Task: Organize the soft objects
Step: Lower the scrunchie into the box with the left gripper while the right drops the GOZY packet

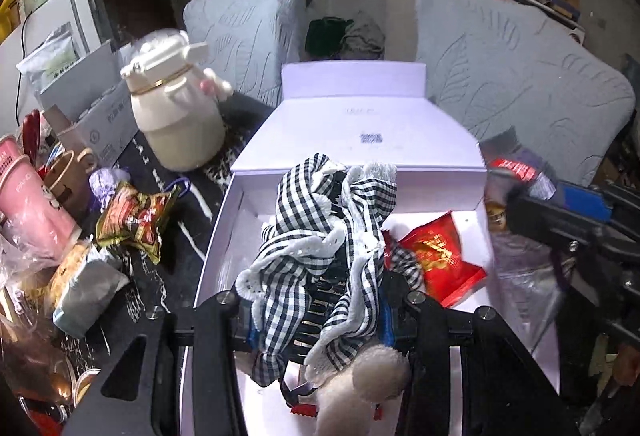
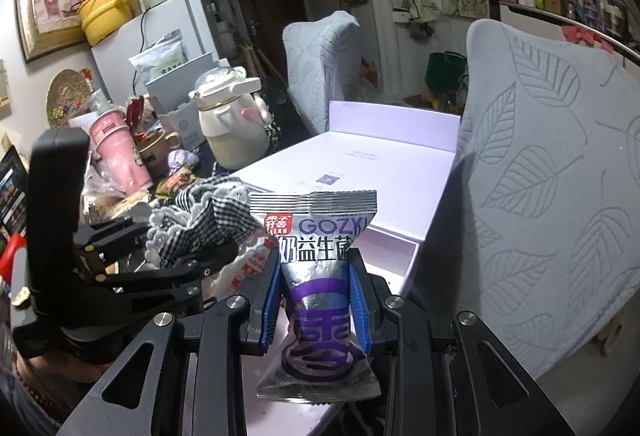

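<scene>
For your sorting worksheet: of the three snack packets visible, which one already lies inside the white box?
The red packet; the silver one is held in the right fingers, the green-and-red one lies on the table.

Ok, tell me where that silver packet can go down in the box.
Bare floor in the box lies left of the gingham cloth, and along the back wall above the red packet. The middle is crowded. The silver packet sits in the right gripper.

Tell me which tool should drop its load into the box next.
Probably left: the left tool already holds the checked cloth over the open box. The right tool, gripping the packet, sits at the box's edge.
</scene>
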The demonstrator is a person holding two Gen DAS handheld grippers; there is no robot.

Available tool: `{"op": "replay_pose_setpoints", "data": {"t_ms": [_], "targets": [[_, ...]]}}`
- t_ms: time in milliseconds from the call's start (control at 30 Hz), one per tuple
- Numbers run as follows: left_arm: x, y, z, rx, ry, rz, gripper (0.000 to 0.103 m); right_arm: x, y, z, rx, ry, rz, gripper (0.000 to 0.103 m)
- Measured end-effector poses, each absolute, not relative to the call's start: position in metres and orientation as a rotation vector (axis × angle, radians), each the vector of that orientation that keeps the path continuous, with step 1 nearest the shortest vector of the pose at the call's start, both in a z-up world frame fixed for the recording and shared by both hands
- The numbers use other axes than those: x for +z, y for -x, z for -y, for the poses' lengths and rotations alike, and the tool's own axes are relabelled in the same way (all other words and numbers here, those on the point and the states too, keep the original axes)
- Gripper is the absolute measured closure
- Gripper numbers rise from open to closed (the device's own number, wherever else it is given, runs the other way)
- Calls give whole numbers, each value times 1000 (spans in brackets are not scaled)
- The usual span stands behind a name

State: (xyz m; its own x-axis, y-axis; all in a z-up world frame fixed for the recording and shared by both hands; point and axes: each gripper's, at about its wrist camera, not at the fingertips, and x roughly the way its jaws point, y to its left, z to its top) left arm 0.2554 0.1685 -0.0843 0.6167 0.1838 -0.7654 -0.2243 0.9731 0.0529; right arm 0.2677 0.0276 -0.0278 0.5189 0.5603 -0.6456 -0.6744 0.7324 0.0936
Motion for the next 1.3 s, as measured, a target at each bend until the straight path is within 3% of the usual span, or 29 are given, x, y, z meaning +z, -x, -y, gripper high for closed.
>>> {"op": "replay_pose_setpoints", "data": {"t_ms": [700,867,1033,1167,1300], "targets": [[-104,-269,-172,288,13,-974,51,-53,-291,-56,731,282,-807,73],[-104,-270,-171,288,7,-978,39,-54,-292,-58,722,301,-821,71],[-103,-271,-172,299,6,-980,36,-55,-295,-57,707,283,-853,70],[-101,-272,-171,307,22,-982,36,-55,-294,-56,706,289,-880,56],[-94,-271,-167,301,42,-967,36,-47,-286,-54,699,315,-863,55]]}}
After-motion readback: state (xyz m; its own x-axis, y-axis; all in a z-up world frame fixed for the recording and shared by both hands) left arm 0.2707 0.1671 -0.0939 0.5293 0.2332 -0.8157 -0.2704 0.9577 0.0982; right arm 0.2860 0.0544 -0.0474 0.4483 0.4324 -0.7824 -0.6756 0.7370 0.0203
